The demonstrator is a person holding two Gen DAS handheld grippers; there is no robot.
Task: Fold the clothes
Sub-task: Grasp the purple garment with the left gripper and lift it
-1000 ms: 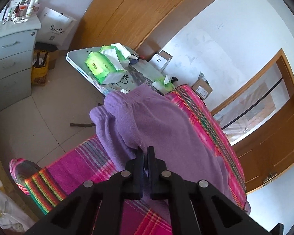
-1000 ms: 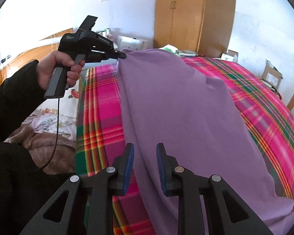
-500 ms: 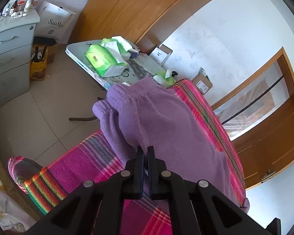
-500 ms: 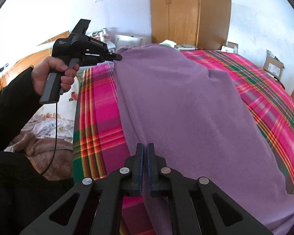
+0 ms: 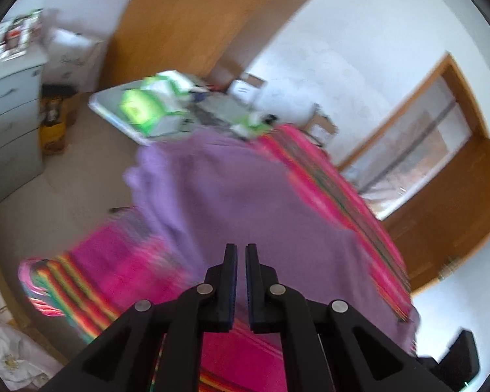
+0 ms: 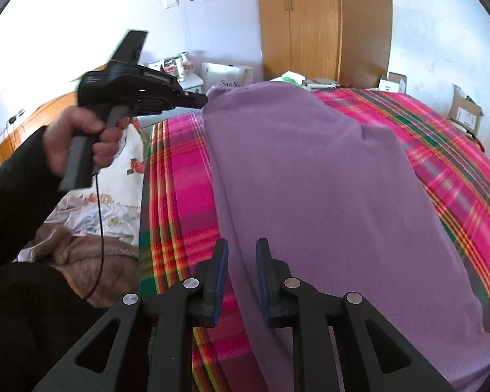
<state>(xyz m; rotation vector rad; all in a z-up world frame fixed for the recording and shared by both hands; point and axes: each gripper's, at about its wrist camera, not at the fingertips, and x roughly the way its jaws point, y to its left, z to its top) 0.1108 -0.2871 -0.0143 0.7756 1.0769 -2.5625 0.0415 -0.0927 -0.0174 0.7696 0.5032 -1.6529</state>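
One purple garment (image 6: 326, 189) is spread lengthwise across a bed covered in a pink plaid blanket (image 6: 179, 176), in a bedroom with a wooden wardrobe (image 6: 313, 23) and white walls.

The right gripper (image 6: 241, 261) is seen parted, its two blue-padded fingers straddling the garment's near edge without being pressed on it. The left gripper (image 5: 240, 261), held by a hand (image 6: 78, 140) in a black sleeve, is shown with only a narrow gap at the cloth's far corner; whether fabric is pinched cannot be told.
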